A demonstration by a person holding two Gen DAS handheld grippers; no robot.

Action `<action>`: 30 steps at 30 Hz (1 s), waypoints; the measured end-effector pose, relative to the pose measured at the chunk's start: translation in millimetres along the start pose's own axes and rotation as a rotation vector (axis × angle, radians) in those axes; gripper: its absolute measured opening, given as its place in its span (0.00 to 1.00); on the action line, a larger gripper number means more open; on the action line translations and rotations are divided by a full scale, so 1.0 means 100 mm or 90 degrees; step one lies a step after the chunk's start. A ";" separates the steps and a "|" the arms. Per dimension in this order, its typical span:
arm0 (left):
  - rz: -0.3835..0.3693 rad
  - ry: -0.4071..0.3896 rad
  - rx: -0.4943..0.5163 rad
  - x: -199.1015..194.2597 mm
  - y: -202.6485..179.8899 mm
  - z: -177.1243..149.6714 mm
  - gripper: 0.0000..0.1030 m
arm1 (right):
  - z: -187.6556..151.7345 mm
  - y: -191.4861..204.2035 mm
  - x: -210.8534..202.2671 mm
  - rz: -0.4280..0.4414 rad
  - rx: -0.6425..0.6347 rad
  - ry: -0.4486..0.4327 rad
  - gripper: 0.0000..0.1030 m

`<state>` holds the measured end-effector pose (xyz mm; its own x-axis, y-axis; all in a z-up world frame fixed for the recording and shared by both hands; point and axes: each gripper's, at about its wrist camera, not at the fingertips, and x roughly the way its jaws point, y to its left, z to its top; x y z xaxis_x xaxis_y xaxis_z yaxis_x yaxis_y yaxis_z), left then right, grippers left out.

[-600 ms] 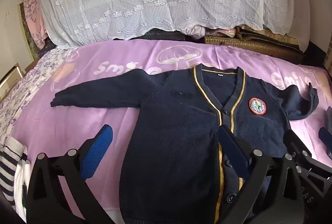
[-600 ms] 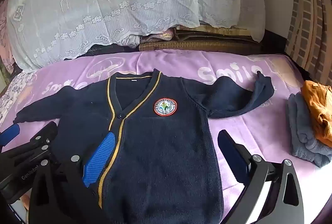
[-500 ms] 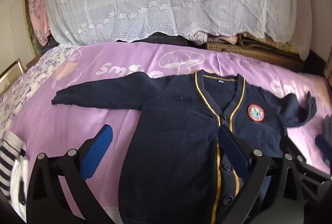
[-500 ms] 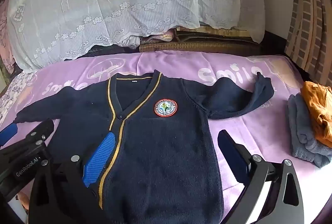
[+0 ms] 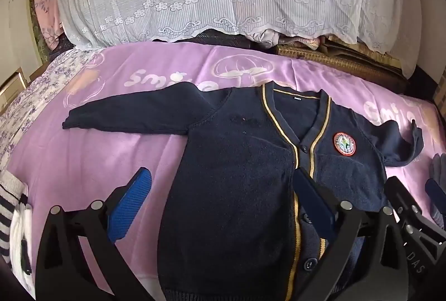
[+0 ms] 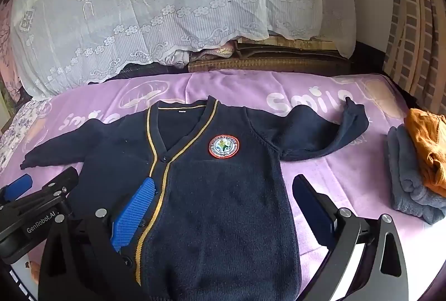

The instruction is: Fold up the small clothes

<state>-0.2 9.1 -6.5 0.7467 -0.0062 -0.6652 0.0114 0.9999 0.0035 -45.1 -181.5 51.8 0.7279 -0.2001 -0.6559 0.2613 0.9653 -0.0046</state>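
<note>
Navy cardigan (image 5: 239,175) flat under both wide-open jaws, untouched.

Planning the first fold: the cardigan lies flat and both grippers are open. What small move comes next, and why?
Probably lower the right gripper onto the crumpled right-hand sleeve to fold it inward; the navy cardigan already lies flat and buttoned, and nothing is held.

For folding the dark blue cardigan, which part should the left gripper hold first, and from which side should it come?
Probably the cuff of the straight sleeve. The cardigan lies flat, front up, on the purple blanket, and this sleeve stretches out sideways, away from the body. The open left gripper could approach from the sleeve's outer end, pinch the cuff's edge and carry it across the chest.
</note>
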 end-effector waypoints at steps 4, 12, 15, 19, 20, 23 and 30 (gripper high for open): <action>0.001 -0.002 0.012 -0.02 -0.01 0.02 0.96 | 0.00 -0.01 0.00 0.002 0.002 0.000 0.97; -0.005 -0.003 0.015 -0.03 -0.04 0.03 0.96 | -0.02 -0.01 0.00 0.003 0.003 -0.001 0.97; -0.011 -0.002 0.016 -0.02 -0.05 0.03 0.96 | -0.02 -0.01 0.01 0.002 0.003 -0.001 0.97; -0.014 -0.004 0.018 -0.03 -0.05 0.02 0.96 | -0.01 -0.01 0.00 0.002 0.003 -0.001 0.97; -0.013 -0.005 0.016 -0.03 -0.05 0.02 0.96 | -0.02 -0.02 0.01 0.003 0.003 -0.001 0.97; -0.002 -0.006 0.009 -0.03 -0.02 0.03 0.96 | -0.02 -0.02 0.01 0.004 0.005 0.000 0.97; 0.015 -0.006 0.014 -0.02 -0.02 0.02 0.96 | -0.03 -0.03 0.02 0.006 0.010 0.004 0.97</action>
<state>-0.1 6.9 -3.9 0.7527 0.0176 -0.6581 0.0085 0.9993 0.0363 -46.3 -183.9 47.9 0.7259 -0.1902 -0.6610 0.2649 0.9642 0.0135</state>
